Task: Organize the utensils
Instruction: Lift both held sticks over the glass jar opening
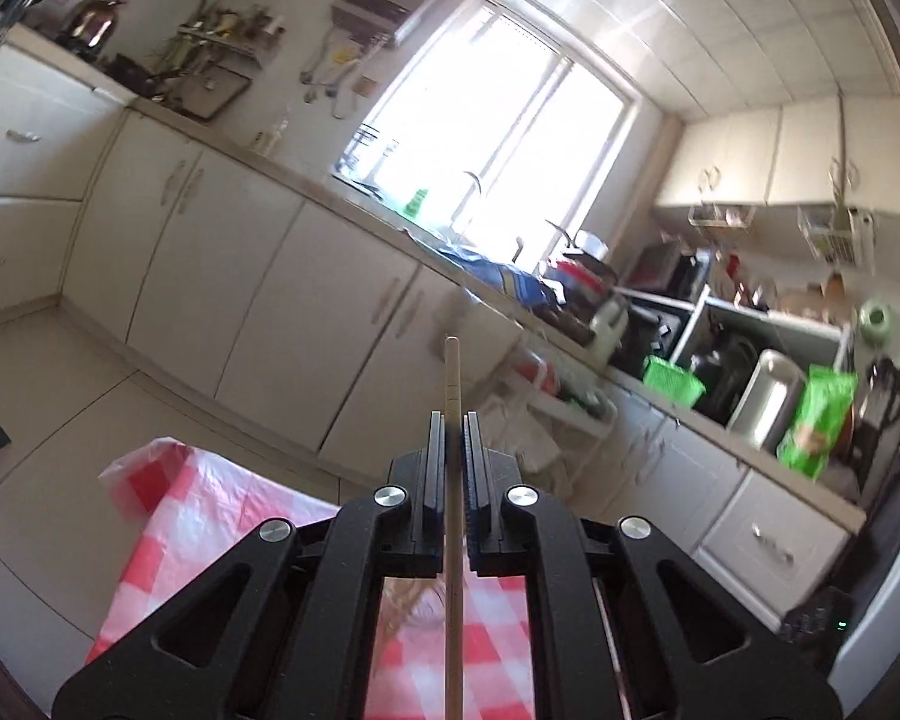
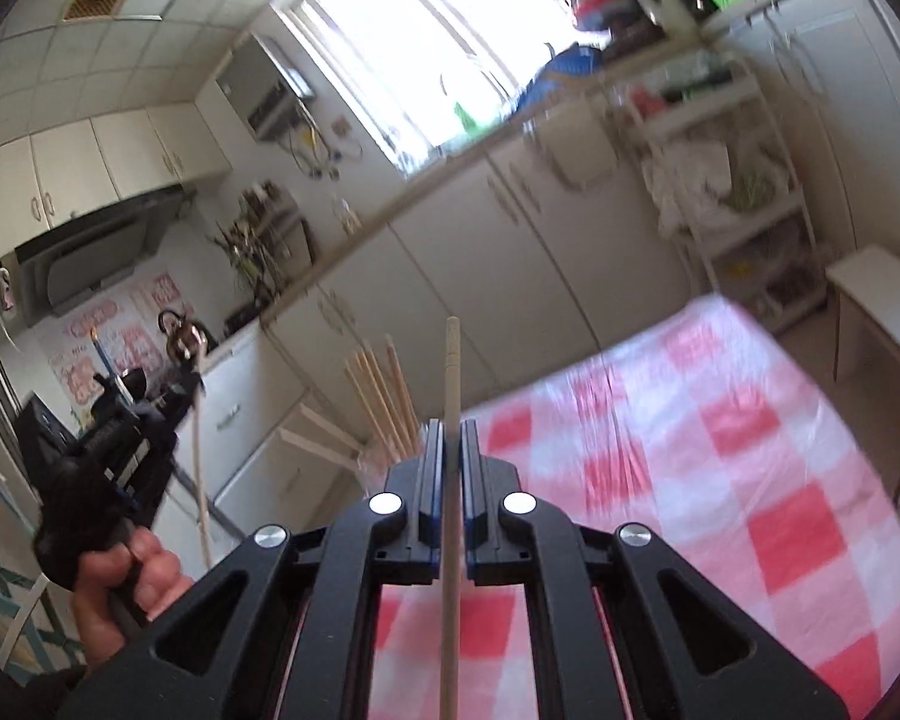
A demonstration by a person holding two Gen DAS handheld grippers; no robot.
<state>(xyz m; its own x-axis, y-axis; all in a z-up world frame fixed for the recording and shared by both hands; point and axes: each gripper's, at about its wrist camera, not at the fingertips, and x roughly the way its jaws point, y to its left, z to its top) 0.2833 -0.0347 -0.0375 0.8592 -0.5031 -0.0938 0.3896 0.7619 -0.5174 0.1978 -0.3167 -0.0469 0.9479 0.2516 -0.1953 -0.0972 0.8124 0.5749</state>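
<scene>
My left gripper (image 1: 452,420) is shut on a pale wooden chopstick (image 1: 452,372) that runs up between its fingers and sticks out past the tips. It is raised above the red-and-white checked table (image 1: 210,510). My right gripper (image 2: 452,426) is shut on another wooden chopstick (image 2: 452,360), also held above the table (image 2: 720,450). Several more chopsticks (image 2: 384,402) stand bunched just left of its fingers; what holds them is hidden. The left gripper also shows in the right wrist view (image 2: 126,414), in a hand, with its chopstick (image 2: 198,468) hanging from it.
White kitchen cabinets (image 1: 258,276) and a cluttered counter (image 1: 570,300) run behind the table under a bright window (image 1: 498,120). A white shelf trolley (image 2: 744,180) and a small side table (image 2: 882,300) stand near the table's far corner.
</scene>
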